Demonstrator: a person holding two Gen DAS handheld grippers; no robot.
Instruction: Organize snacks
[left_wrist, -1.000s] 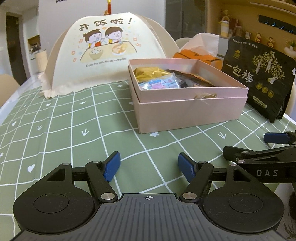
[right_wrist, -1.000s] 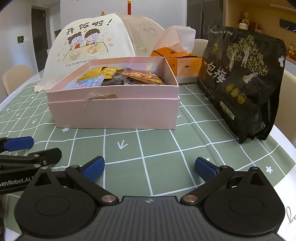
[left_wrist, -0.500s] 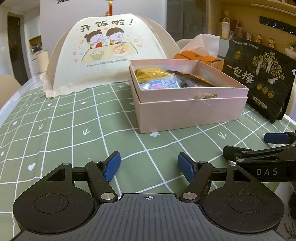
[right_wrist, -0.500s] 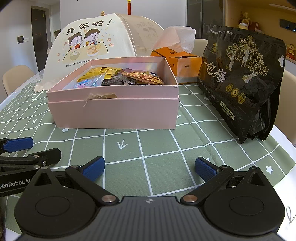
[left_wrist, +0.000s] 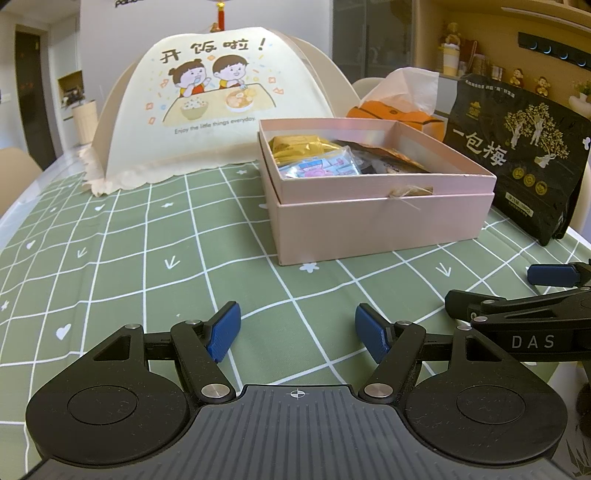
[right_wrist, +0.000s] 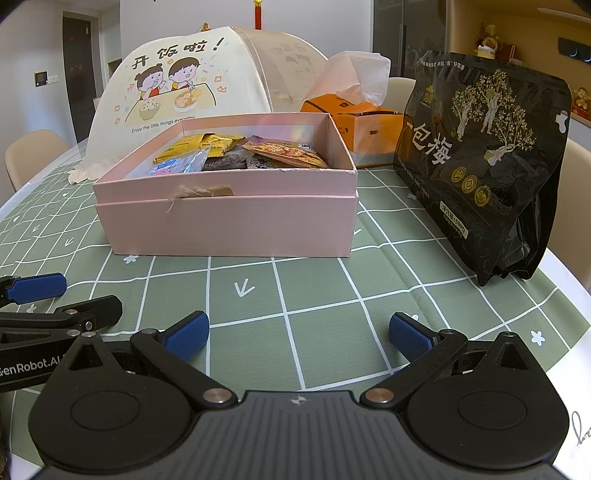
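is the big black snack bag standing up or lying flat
Standing up. The black snack bag rests on its bottom edge on the tablecloth, right of the pink box.

Almost nothing has moved. The black two-finger left gripper (left_wrist: 297, 332) wavered a touch. The beige chair back (left_wrist: 14, 173) at the far left edge of its view narrowed half a second ago and is now as wide as before. From the right wrist, that gripper's near black fingertip (right_wrist: 107, 304) sits marginally lower.

Green grid tablecloth (right_wrist: 317, 295) bears pink box (right_wrist: 229, 225), black pouch (right_wrist: 480, 162), food cover (left_wrist: 207, 107).
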